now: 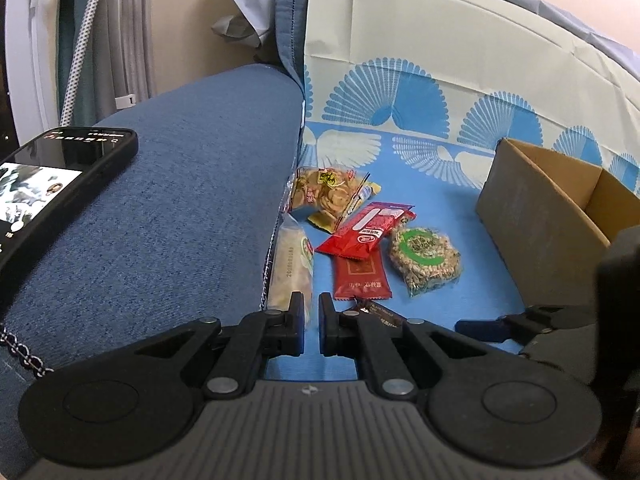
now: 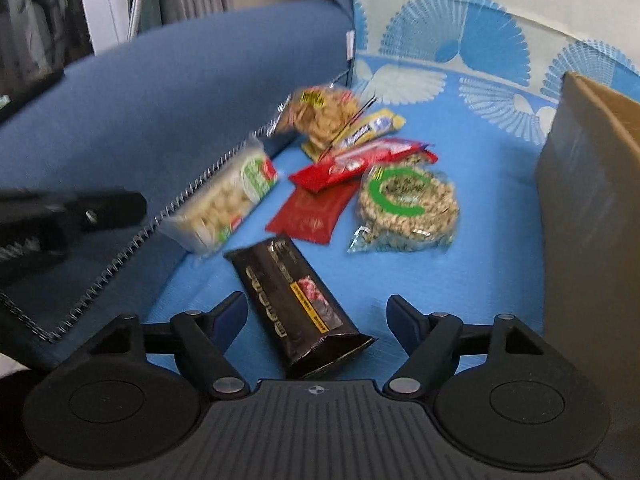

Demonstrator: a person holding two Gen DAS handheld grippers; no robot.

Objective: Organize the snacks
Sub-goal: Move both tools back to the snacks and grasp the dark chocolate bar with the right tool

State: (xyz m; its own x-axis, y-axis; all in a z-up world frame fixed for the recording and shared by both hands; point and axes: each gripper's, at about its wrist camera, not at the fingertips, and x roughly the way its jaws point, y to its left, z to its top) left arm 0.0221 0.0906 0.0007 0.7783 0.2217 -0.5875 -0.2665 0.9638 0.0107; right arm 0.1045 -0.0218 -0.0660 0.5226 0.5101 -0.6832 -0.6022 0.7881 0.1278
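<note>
Several snack packs lie on a blue sofa seat. A dark chocolate bar pack (image 2: pixel 296 304) lies between the spread fingers of my right gripper (image 2: pixel 316 320), which is open around it. Behind it are a dark red pack (image 2: pixel 312 212), a bright red bar (image 2: pixel 360 164), a round peanut cake with a green ring (image 2: pixel 404 204), a clear cracker pack (image 2: pixel 228 200) and a bag of biscuits (image 2: pixel 324 112). My left gripper (image 1: pixel 311 322) is shut and empty, hovering just in front of the dark red pack (image 1: pixel 360 278) and the cracker pack (image 1: pixel 292 268). The cardboard box (image 1: pixel 560 200) stands open at the right.
A blue sofa arm (image 1: pixel 160 208) rises at the left with a black phone (image 1: pixel 52 184) on it. The box wall (image 2: pixel 592 200) is close on the right. The patterned backrest (image 1: pixel 440 60) stands behind the snacks.
</note>
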